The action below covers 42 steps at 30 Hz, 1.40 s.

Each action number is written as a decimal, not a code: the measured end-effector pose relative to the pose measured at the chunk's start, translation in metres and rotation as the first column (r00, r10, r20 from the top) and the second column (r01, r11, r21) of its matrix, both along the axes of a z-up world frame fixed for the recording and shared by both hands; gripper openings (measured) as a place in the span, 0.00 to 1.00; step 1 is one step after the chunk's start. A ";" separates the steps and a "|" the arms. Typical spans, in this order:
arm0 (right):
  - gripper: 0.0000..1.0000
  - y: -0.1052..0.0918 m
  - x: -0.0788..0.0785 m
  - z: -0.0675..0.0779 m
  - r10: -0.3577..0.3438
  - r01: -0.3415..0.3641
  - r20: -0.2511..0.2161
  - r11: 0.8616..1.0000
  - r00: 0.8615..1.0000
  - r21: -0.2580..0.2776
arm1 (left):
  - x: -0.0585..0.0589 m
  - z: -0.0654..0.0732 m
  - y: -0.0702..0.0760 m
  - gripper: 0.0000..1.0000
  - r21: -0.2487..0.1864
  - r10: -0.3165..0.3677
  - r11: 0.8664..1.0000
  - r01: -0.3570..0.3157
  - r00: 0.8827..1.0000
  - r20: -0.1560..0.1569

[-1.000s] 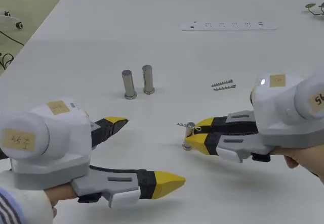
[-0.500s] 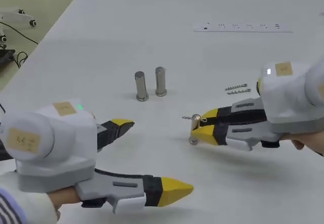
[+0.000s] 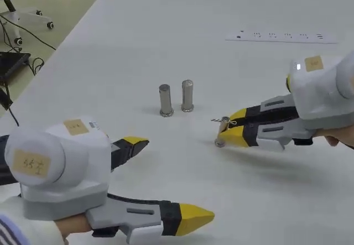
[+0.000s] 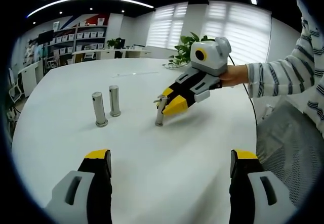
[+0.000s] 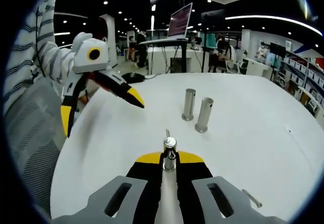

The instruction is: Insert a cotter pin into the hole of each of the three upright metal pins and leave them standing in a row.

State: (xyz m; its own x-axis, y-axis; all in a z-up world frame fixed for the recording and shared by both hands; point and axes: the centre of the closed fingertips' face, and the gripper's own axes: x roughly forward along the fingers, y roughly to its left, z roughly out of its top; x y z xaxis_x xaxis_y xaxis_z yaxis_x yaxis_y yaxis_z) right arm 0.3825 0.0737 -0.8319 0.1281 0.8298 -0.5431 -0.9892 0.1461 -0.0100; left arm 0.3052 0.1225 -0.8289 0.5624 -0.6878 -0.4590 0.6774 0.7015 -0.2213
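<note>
Two bare metal pins (image 3: 165,99) (image 3: 187,95) stand upright side by side mid-table, also in the left gripper view (image 4: 98,109) (image 4: 114,100) and the right gripper view (image 5: 189,104) (image 5: 204,115). A third pin (image 3: 222,133) stands upright to their right, with a cotter pin (image 3: 220,121) through its top hole. My right gripper (image 3: 228,133) is shut on this pin (image 5: 169,150), whose foot is at the table surface (image 4: 159,118). My left gripper (image 3: 168,180) hovers open and holds nothing, nearer to me on the left, its jaws wide apart (image 4: 170,158).
A white power strip (image 3: 281,36) lies at the far right of the white table (image 3: 138,40). A loose cotter pin (image 5: 251,197) lies on the table beside my right gripper. Off the table's left edge are a chair base (image 3: 25,18) and cables on the floor.
My right gripper has carried the third pin away from me, closer to the two standing pins. The left gripper has stayed open in about the same place. The head camera has shifted.
</note>
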 end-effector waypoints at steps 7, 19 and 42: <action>0.10 -0.001 -0.002 0.000 0.003 -0.003 -0.004 1.000 1.000 0.008 | -0.005 -0.002 -0.005 0.98 -0.004 -0.013 1.000 0.013 1.000 -0.009; 0.23 -0.002 -0.009 0.001 -0.020 0.021 -0.033 0.999 0.999 0.028 | -0.009 0.002 -0.009 0.97 -0.012 -0.015 1.000 0.015 1.000 -0.016; 0.62 -0.060 -0.041 0.042 -0.214 0.229 -0.126 0.965 0.969 0.124 | -0.012 0.018 -0.013 0.98 -0.026 -0.011 1.000 0.011 1.000 0.001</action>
